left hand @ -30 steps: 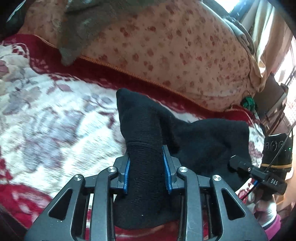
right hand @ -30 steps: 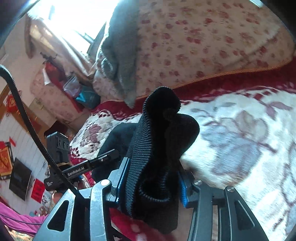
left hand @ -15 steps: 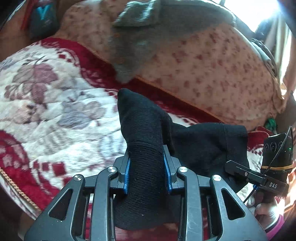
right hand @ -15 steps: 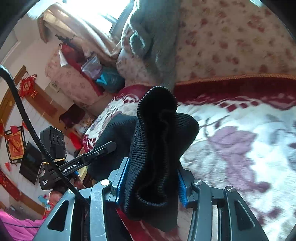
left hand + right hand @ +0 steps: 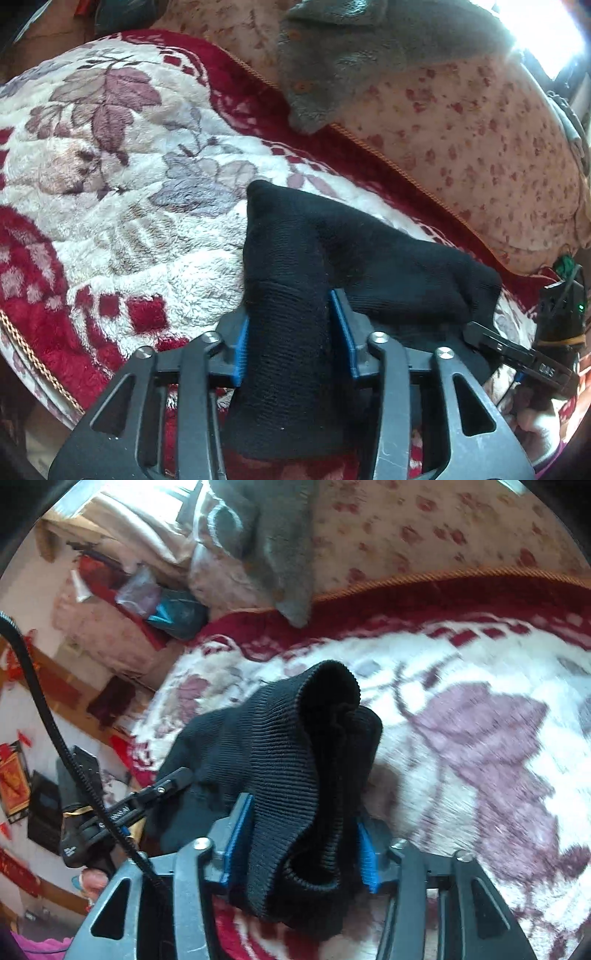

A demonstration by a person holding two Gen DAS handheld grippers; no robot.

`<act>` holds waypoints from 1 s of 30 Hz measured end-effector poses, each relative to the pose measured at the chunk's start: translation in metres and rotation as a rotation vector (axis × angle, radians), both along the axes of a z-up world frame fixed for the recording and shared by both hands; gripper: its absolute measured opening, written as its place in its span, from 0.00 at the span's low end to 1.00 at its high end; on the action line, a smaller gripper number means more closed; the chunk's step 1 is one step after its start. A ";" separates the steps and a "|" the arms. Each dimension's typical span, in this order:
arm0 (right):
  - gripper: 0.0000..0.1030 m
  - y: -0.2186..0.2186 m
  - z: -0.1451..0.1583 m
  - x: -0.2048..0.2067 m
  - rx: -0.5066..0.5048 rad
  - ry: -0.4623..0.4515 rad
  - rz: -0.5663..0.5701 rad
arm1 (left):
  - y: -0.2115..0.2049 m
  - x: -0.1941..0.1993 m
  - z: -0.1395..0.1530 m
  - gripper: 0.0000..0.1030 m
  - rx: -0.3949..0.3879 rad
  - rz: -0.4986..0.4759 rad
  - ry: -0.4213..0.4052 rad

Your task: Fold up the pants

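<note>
- The left gripper (image 5: 291, 332) is clamped on a thick bunch of the black knit pants (image 5: 369, 266), its blue pads pressed into the cloth on both sides.
- The right gripper (image 5: 299, 834) is likewise clamped on the pants (image 5: 288, 760), at what looks like a ribbed hem or waistband, bunched into several layers between the jaws.
- The pants hang between the two grippers, held up over the bed; whether any lower part touches the blanket is hidden behind the grippers.
- Judging by the sag and the soft folds, the knit is light, limp and stretchy. It will drape rather than hold a crease, so it needs laying flat and smoothing for a fold to stay.
- The ribbed edge looks the firmest place to hold. Pinching one corner each, not a wad, would probably let the cloth spread more evenly.
- Below lies a plush floral blanket (image 5: 122, 177), cream with red borders, likely grippy enough to drag on the knit.
- Behind it is a spotted quilt roll (image 5: 480, 133) with a grey garment (image 5: 351, 55) draped on top.
</note>
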State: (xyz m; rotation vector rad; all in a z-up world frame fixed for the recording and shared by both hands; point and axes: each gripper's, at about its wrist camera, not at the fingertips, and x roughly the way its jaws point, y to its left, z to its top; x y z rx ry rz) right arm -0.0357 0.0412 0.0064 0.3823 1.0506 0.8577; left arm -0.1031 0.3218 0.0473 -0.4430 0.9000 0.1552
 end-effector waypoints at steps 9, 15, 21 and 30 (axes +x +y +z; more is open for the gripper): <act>0.56 -0.008 0.038 -0.018 -0.097 -0.119 -0.006 | -0.008 -0.012 0.018 0.57 0.153 0.058 0.014; 0.56 -0.006 0.073 -0.035 -0.058 -0.212 0.012 | -0.032 -0.027 0.044 0.57 0.287 0.080 -0.047; 0.56 0.009 0.094 -0.053 -0.048 -0.290 0.036 | -0.054 -0.040 0.064 0.57 0.361 0.093 -0.096; 0.56 0.015 0.105 -0.073 -0.063 -0.380 0.069 | -0.074 -0.053 0.077 0.57 0.402 0.100 -0.129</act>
